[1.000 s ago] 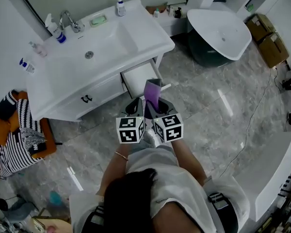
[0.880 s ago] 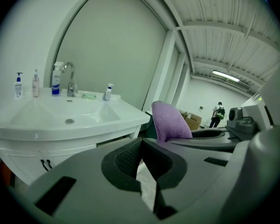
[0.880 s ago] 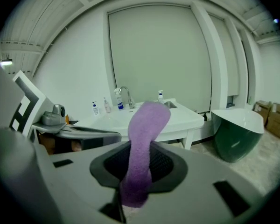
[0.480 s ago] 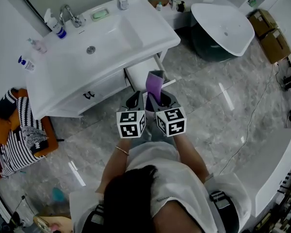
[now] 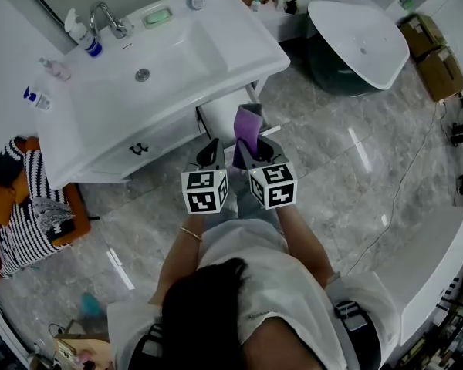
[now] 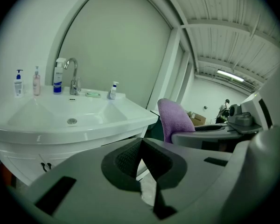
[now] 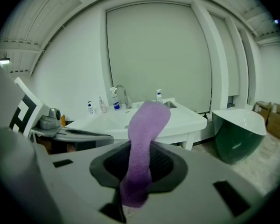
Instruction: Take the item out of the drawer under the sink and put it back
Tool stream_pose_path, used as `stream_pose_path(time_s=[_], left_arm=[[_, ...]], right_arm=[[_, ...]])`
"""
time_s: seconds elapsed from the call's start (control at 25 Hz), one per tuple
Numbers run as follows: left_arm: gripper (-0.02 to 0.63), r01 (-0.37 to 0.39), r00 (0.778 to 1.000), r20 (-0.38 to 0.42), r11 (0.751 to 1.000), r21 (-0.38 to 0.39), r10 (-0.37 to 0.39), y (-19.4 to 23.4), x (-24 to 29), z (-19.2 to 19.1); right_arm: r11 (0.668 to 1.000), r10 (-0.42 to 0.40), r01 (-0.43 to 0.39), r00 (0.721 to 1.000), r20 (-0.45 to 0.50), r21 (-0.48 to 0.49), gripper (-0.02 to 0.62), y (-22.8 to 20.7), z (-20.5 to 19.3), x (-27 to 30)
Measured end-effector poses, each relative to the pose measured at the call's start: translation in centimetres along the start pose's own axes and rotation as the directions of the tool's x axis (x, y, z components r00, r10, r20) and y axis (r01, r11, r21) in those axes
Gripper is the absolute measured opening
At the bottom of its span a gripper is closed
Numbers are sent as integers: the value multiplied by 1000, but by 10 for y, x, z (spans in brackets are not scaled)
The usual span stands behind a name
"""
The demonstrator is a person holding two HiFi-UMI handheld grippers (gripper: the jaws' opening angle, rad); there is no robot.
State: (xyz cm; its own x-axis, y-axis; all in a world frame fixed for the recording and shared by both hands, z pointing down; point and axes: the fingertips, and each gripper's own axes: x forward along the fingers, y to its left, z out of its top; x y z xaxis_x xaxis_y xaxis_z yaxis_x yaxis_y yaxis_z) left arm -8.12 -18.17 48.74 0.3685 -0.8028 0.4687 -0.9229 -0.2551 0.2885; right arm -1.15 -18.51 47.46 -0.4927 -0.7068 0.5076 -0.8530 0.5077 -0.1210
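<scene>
A purple cloth (image 5: pixel 248 123) stands up out of my right gripper (image 5: pixel 251 149), which is shut on it; in the right gripper view the cloth (image 7: pixel 144 134) fills the gap between the dark pads and curls over at the top. It hangs just in front of the open white drawer (image 5: pixel 218 120) under the sink vanity (image 5: pixel 162 75). My left gripper (image 5: pixel 210 149) is close beside the right one. Its jaws (image 6: pixel 141 142) meet at the tips with nothing between them. The cloth (image 6: pixel 173 119) also shows at the right of the left gripper view.
On the sink top stand a faucet (image 5: pixel 110 20) and several bottles (image 5: pixel 83 38). A freestanding tub (image 5: pixel 356 43) is at the upper right, with cardboard boxes (image 5: pixel 434 62) beyond it. A chair with striped fabric (image 5: pixel 27 214) sits at the left. The floor is grey marble tile.
Both grippers have moved forward together toward the vanity, carrying the purple cloth closer to the open drawer. The grip on the cloth looks the same.
</scene>
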Motion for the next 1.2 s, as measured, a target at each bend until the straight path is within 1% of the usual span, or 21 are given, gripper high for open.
stream_pose_path(time_s=[0.16,0.4,0.72,1.0,1.2], left_arm=[[5,5,1000,-20,1000,-7,-5,1,14,-3],[5,-46,998,-49,999,-24,44,10,37,-5],[5,-62,995,-80,997,-43,59,17,74,-2],[5,-91,990,-117,992,-84,81,22,106,-8],[5,-112,983,-158,987,-118,93,29,127,-22]], right_arm=[[1000,8,-8,1000,-14,12,97,-10,0,14],[999,40,-39,998,-49,20,95,-20,0,37],[998,64,-61,992,-107,29,97,-42,-8,66],[996,83,-77,983,-162,43,95,-63,-16,92],[994,93,-79,972,-216,71,95,-75,-32,114]])
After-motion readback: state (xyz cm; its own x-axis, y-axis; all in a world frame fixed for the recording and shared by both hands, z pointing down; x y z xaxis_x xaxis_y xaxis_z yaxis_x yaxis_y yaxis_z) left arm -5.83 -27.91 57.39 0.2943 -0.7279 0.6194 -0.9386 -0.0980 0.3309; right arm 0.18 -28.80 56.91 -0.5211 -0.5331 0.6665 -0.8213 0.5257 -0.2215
